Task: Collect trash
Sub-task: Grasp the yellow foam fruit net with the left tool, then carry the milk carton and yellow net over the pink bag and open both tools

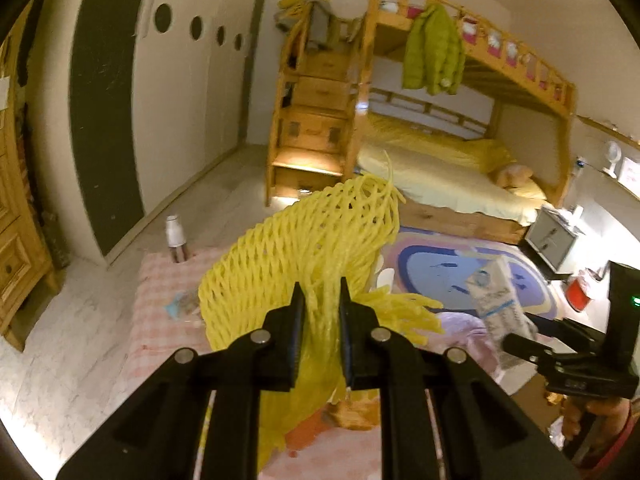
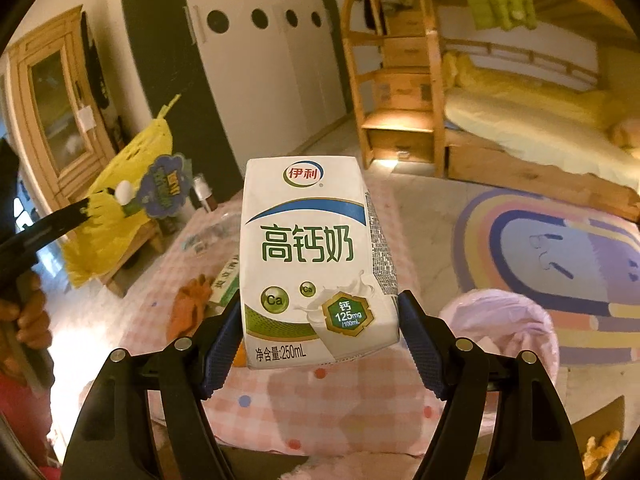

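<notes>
- Above the pink-checked table (image 2: 340,412), both hands are loaded: the left hand-held gripper (image 1: 322,320) is clenched on a yellow foam fruit net (image 1: 296,248), its pads pinching the net's gathered strands, and the right hand-held gripper (image 2: 320,344) grasps a white milk carton (image 2: 312,256) by its lower sides, the carton standing upright between the blue pads.
- In the right wrist view the net hangs out to the left, clear of the table, with a blue-and-green label (image 2: 166,190) stuck to it.
- The step in hand looks like the carry: two pieces of trash are picked up and held in the air, neither yet dropped.
- The likely target is the bin lined with a pale pink bag (image 2: 504,320), just beside the table's right edge and near the carton.
- The next move calls for bringing each piece over the bag's mouth before letting go; the carton is closer, so it would probably go first. The net is light and floppy, so it may snag on the pads or catch on the rim.
- More trash remains on the table: a piece of orange peel (image 2: 192,304), a green-and-white box (image 2: 226,284), a small wrapper (image 1: 182,304), and at the far end a small bottle with a white top (image 1: 176,238).
- Around it lies a bedroom: a wooden bunk bed (image 1: 432,160) with yellow bedding, drawer steps and a green jacket (image 1: 432,52) over the rail, a rainbow rug (image 2: 560,248) on the pale floor, white wardrobe doors (image 2: 272,64) with round holes, and a wooden cabinet (image 2: 56,92) at far left.
</notes>
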